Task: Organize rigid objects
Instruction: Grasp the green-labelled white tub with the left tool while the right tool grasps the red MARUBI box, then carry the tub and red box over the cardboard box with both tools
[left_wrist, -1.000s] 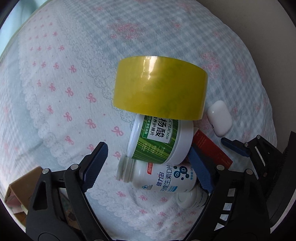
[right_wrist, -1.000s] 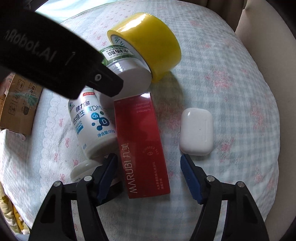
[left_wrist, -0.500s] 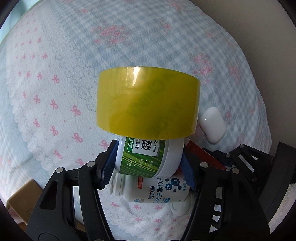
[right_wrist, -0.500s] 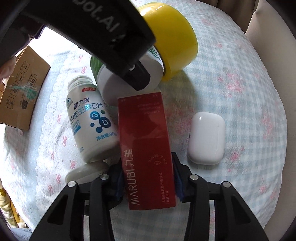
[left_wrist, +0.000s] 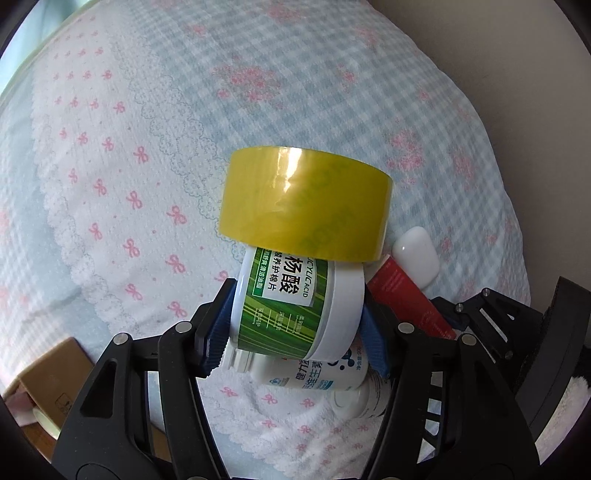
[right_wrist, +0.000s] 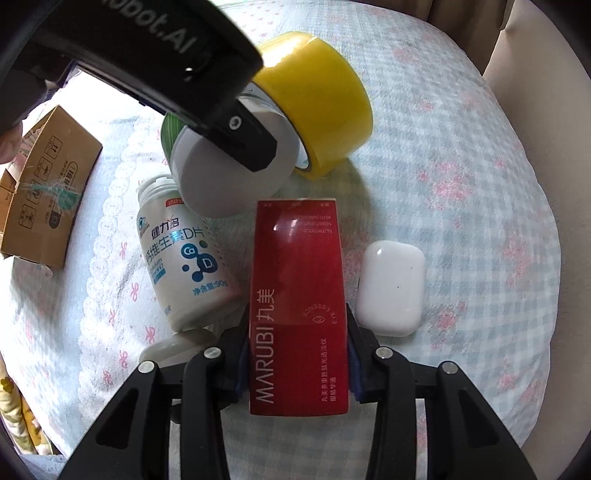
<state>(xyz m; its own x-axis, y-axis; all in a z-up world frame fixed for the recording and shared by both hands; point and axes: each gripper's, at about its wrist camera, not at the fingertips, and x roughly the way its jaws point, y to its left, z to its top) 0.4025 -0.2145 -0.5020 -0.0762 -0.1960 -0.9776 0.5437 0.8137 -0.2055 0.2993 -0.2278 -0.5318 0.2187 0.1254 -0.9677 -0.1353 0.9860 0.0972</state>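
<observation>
Jar pinched in my left fingers, just under the tape; right fingers pinch the red box beside it.

Soft daylight fills both views, brightest at the upper left, and the roll of tape throws a faint shadow to its right. Glare streaks the tape and the red box. Fisheye bending curves the cloth toward dark, rounded corners.

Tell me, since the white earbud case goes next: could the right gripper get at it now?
Probably not yet. The right gripper has its jaws shut on the red MARUBI box. The white earbud case lies uncovered just beside it, so releasing the box should free the way.
</observation>
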